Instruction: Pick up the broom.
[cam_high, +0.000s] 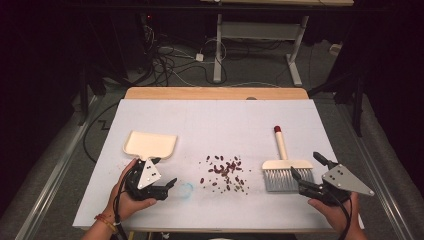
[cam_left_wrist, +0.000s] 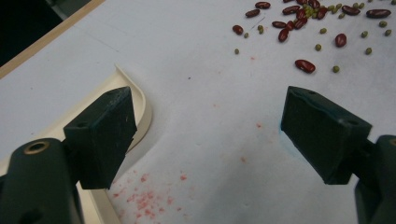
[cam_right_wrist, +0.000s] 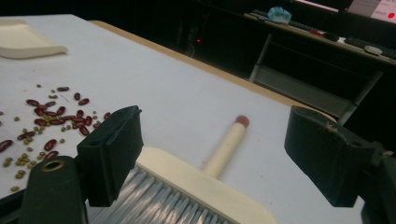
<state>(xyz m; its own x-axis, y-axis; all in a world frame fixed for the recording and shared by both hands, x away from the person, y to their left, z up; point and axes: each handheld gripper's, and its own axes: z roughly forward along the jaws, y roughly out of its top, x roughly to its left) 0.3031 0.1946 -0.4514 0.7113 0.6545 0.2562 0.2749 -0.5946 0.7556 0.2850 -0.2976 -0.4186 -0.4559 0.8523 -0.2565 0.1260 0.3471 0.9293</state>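
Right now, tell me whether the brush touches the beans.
Apart. The high view shows bare table between the brush and the nearest beans.

No text, label, brand, number or sign can be read anywhere in these pictures.

High view overlooks table (cam_high: 210, 115); both close claw views share beans (cam_left_wrist: 299, 18).
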